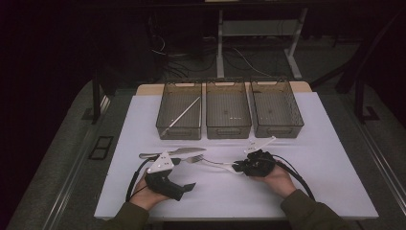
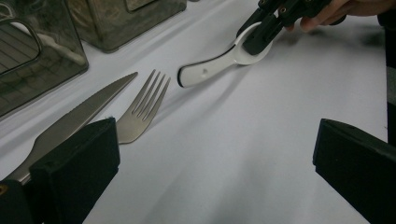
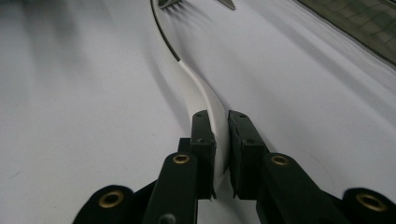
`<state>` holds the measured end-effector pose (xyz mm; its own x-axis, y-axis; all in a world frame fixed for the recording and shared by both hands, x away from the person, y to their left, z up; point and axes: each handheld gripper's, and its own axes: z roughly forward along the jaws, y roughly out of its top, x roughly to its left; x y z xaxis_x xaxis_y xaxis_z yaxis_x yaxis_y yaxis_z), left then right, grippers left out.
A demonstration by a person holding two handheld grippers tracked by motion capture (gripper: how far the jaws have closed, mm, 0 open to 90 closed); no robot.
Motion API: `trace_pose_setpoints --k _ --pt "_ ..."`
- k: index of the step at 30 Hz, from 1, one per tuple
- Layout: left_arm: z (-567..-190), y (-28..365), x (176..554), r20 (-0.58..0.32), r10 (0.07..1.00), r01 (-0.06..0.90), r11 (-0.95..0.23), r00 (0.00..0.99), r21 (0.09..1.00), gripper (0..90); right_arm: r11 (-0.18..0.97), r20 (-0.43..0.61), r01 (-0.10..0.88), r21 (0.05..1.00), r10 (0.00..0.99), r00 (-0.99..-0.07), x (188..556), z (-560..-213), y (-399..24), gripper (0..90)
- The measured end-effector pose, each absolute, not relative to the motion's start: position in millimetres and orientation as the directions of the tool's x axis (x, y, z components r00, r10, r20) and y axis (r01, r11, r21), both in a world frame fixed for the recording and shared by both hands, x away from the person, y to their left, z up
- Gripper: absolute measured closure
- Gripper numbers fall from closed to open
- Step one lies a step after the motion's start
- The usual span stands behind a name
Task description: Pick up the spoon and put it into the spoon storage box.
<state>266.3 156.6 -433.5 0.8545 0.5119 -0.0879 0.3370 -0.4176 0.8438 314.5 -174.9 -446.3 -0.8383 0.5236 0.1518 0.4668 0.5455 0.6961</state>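
A: Grip check, right side. What have I got?

B: Your right gripper has its jaws pinched on the white handle of a utensil, near the handle's end. The handle curves away over the white table towards a fork and a table knife.

A: And where does that utensil sit overall?

B: In the high view, it lies just in front of me, well short of the three grey bins; its metal end reaches the fork's tines.

A: My left?

B: The left gripper rests low on the table, jaws spread wide with nothing between them. The knife and fork lie side by side just beyond its left jaw. The left bin holds one long metal utensil.
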Motion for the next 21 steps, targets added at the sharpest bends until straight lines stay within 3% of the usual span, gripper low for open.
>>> trace_pose_setpoints --k 21 --pt "-434 159 269 -0.086 0.472 0.298 -0.396 0.877 0.868 0.0 0.439 0.144 0.482 0.759 0.609 -0.78 324 -413 -204 81.5"
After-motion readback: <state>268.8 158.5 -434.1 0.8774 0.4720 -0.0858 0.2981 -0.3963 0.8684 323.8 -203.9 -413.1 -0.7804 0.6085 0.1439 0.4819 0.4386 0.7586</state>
